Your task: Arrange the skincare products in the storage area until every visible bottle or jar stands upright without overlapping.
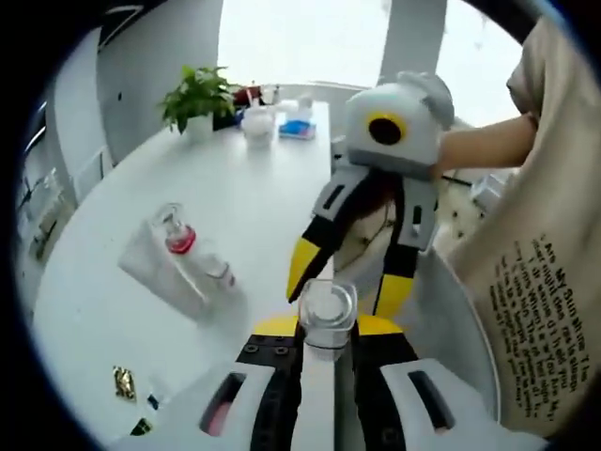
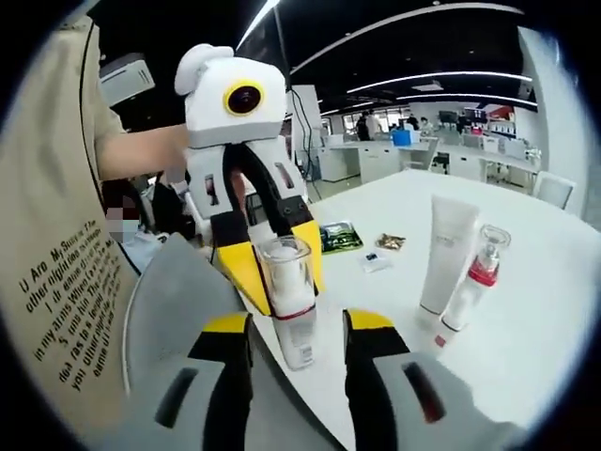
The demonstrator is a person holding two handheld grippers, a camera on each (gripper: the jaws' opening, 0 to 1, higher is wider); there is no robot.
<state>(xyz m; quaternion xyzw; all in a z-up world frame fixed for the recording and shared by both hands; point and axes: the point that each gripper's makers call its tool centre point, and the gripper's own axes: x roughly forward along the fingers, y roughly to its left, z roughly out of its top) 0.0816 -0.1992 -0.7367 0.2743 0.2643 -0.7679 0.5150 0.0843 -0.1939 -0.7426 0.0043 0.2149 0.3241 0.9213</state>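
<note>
left gripper: jaws narrow, holding clear-capped bottle upright between them | right gripper: jaws set wide, the same bottle stands in the gap, contact I cannot tell | white tube and red-collared pump bottle: upright on white table, right of right gripper, just beside each other | sachets beyond.

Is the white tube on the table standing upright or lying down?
Upright. In the right gripper view the white tube stands on its cap on the table, beside the red-collared pump bottle.
</note>
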